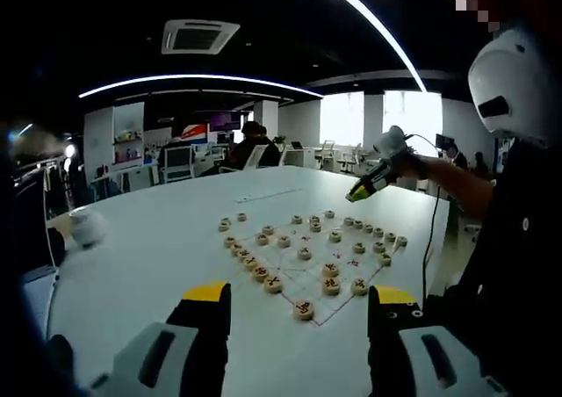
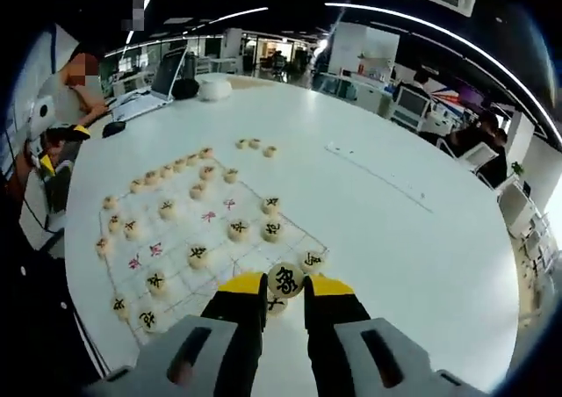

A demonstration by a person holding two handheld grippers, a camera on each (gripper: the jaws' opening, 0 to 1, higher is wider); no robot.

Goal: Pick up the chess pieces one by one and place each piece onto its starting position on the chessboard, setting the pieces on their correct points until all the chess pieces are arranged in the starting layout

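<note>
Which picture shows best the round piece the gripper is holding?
The right gripper view: the piece sits close up between the right gripper tips, its black mark facing the camera. In the left gripper view that gripper is far off above the board, and the piece is too small to make out.

Left gripper (image 1: 299, 313) low over the white counter (image 1: 167, 230), jaws apart, nothing between them. Just ahead, round chess pieces (image 1: 303, 309) spread across the chessboard (image 1: 307, 274). Beyond the board, right gripper (image 1: 362, 189) held above the counter by a person's hand (image 1: 399, 155).
</note>
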